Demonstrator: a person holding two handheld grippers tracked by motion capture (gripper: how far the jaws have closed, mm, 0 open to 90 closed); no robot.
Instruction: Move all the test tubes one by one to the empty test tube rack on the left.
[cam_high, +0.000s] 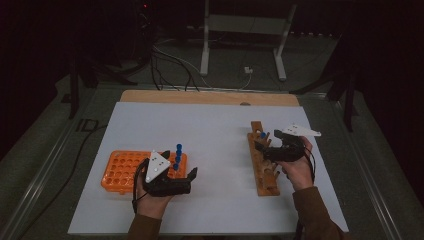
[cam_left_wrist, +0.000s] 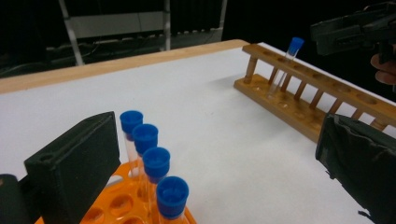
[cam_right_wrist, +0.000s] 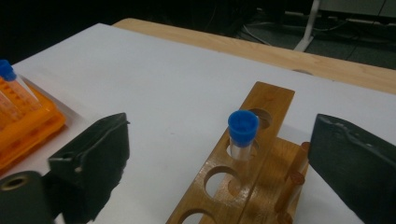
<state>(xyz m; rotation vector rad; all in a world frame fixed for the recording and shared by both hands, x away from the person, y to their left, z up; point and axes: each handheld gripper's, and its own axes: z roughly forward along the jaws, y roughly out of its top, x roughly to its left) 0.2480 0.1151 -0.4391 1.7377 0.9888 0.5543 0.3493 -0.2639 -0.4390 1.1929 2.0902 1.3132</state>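
Right claw (cam_right_wrist: 219, 154) wide, blue-capped tube (cam_right_wrist: 243, 133) between jaws, untouched, in wooden rack (cam_right_wrist: 261, 107).

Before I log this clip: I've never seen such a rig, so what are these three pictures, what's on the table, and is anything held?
No robot here: a person holds a hand-operated two-jaw gripper in each hand. The high view looks down on the table from the person's side; the left gripper is near the orange rack, the right gripper over the wooden rack. The other two pictures come from cameras riding on the grippers, looking out between their own black jaws.

On the white sheet, the orange rack holds four blue-capped tubes in a row. The wooden rack holds one tube, standing in its second hole from the far end.

Nothing is held. Both grippers are open; the right one's jaws stand either side of the lone tube without touching it.
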